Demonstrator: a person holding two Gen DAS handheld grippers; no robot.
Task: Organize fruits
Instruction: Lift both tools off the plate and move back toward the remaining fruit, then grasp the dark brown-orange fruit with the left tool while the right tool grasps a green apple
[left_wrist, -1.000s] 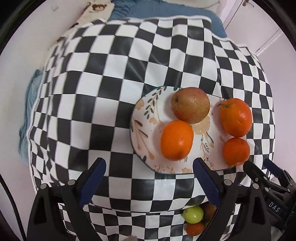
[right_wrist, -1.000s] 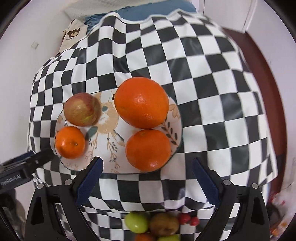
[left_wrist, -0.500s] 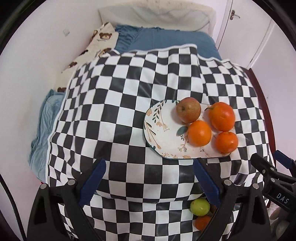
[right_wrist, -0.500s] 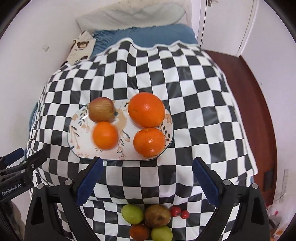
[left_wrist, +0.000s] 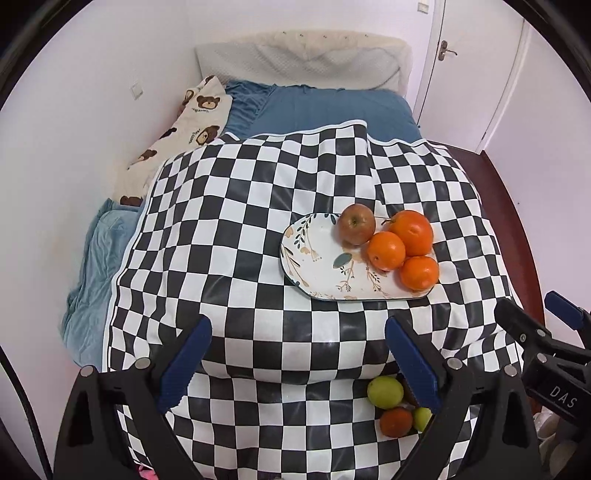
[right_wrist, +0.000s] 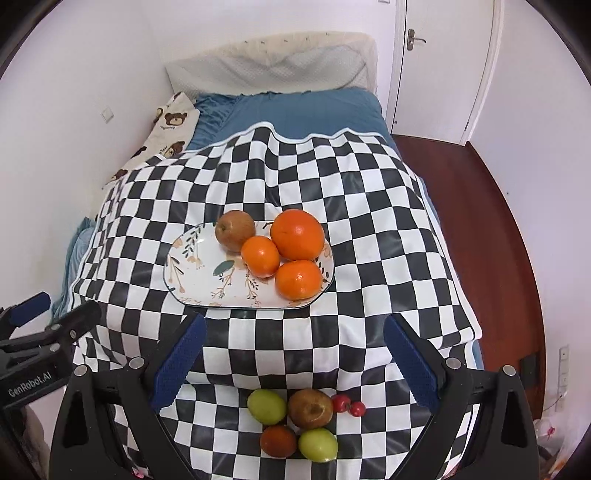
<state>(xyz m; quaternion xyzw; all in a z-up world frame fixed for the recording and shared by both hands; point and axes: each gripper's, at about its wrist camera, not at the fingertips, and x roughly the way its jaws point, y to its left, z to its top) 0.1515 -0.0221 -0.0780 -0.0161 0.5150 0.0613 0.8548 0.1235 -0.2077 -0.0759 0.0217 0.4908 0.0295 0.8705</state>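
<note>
A floral oval plate (right_wrist: 195, 280) (left_wrist: 314, 266) lies on the checkered cloth and holds a reddish apple (right_wrist: 235, 235) (left_wrist: 356, 224), a large orange (right_wrist: 297, 234) (left_wrist: 413, 232) and two smaller oranges (right_wrist: 260, 256) (right_wrist: 298, 279). Near the front edge lie small fruits: a green one (right_wrist: 266, 407) (left_wrist: 385, 392), a brown one (right_wrist: 310, 408), a dark red one (right_wrist: 279, 440), another green one (right_wrist: 318, 445) and red cherries (right_wrist: 349, 405). My left gripper (left_wrist: 297, 363) and right gripper (right_wrist: 291, 363) are open and empty, held high over the front of the cloth.
The checkered cloth (right_wrist: 332, 177) covers a blue bed (right_wrist: 306, 110) with a bear-print pillow (right_wrist: 170, 129) at the far left. White walls, a door (right_wrist: 439, 66) and dark red floor (right_wrist: 498, 229) lie to the right. Each gripper shows at the other view's edge.
Both grippers have pulled back and up from the plate, so the plate looks smaller and the bed and room show. One small orange has rolled against the other fruit.
</note>
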